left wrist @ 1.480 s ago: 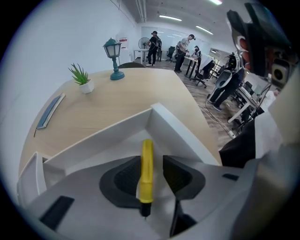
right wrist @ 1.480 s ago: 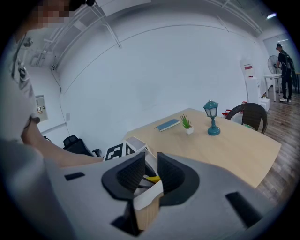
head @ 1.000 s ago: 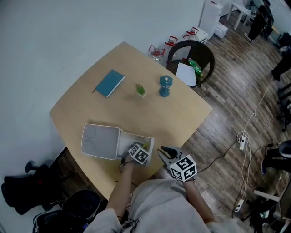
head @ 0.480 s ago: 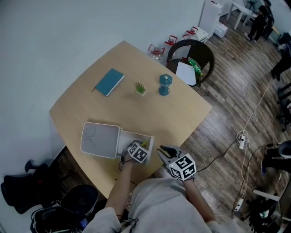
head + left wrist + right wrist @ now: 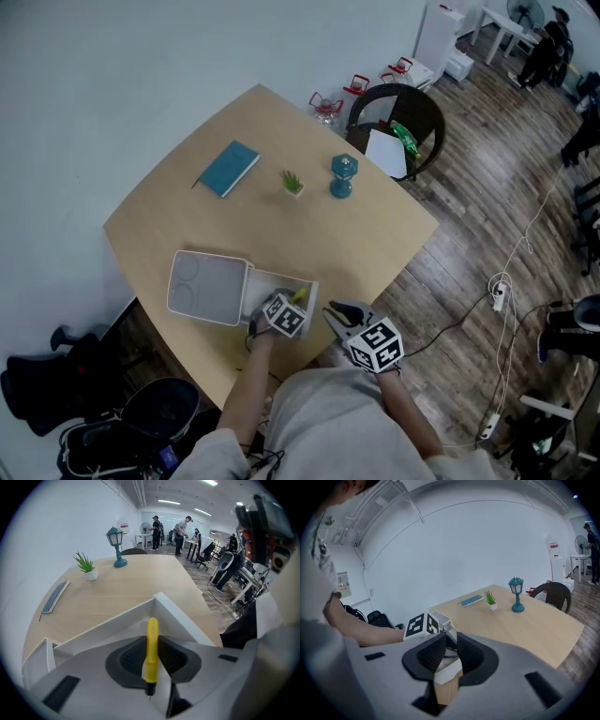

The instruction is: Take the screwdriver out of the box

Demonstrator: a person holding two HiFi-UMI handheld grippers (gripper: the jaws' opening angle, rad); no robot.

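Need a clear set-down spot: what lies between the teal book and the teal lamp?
A small potted plant stands between book and lamp; the head view shows it.

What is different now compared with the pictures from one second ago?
Nothing visibly changed. The left gripper stays shut on the yellow screwdriver at the open box; the right gripper stays at the box's corner.
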